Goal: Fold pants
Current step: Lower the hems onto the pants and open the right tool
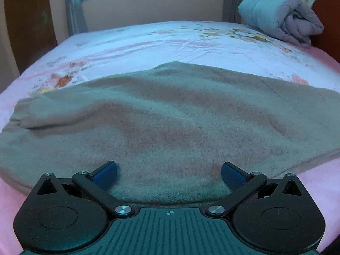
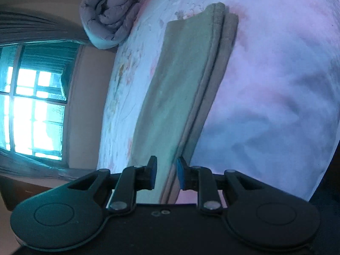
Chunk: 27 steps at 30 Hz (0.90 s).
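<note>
Fuzzy beige pants [image 1: 170, 116] lie folded lengthwise across the bed, filling the middle of the left wrist view. My left gripper [image 1: 169, 176] hovers over their near edge, open wide, blue pads clear of the cloth. In the right wrist view the picture is rolled sideways and the pants [image 2: 180, 85] run away as a long strip with stacked layered edges on the right. My right gripper [image 2: 166, 172] sits at the strip's near end with its jaws a little apart. The layered edge shows in the gap, and the pads do not press on it.
The bed's pink floral sheet [image 1: 148, 42] spreads around the pants. A rolled grey quilt [image 1: 280, 21] lies at the far right by a red headboard [image 1: 327, 17]; the quilt [image 2: 108, 14] also appears in the right wrist view. A window [image 2: 31, 106] is behind the bed.
</note>
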### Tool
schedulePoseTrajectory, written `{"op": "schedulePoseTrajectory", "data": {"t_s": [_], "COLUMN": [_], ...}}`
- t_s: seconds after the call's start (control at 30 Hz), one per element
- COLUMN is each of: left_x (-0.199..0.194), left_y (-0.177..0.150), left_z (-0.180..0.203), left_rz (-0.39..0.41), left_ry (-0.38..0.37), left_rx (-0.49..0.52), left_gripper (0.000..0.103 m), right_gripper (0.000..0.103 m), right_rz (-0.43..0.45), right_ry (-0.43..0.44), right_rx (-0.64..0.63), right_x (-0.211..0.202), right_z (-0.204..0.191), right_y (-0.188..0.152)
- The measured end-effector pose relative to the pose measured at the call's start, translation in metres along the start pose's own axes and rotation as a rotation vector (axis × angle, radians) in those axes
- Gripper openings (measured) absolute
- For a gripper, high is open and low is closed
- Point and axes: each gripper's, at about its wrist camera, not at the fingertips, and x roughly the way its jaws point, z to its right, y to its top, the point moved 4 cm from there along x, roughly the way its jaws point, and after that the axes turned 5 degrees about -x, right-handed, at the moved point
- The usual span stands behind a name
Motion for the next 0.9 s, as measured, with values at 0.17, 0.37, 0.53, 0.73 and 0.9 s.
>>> {"op": "schedulePoseTrajectory", "data": {"t_s": [0.17,0.37,0.53,0.73,0.9], "left_x": [0.000,0.000,-0.001,0.000,0.000], "left_y": [0.001,-0.001,-0.001,-0.002,-0.001], "left_z": [-0.001,0.001,-0.002,-0.002,-0.002], "left_rz": [-0.010,-0.011,-0.017,-0.017,-0.020], "left_ry": [-0.014,-0.006,-0.023,-0.015,-0.015], "left_rx": [0.003,0.008,0.016,0.018,0.017], "left_gripper": [0.103,0.103,0.103,0.103,0.103], "right_gripper": [0.000,0.000,0.019,0.019,0.019], "right_rz": [-0.008,0.012,0.017,0.207,0.205], "right_ry": [-0.016,-0.020,-0.017,-0.029,-0.084], "right_rx": [0.023,-0.043,0.016,0.043,0.092], "right_x": [0.010,-0.003,-0.014,-0.055,-0.045], "right_z": [0.012,0.006,0.024,0.030,0.048], "right_y": [0.008,0.007,0.019,0.071,0.090]}}
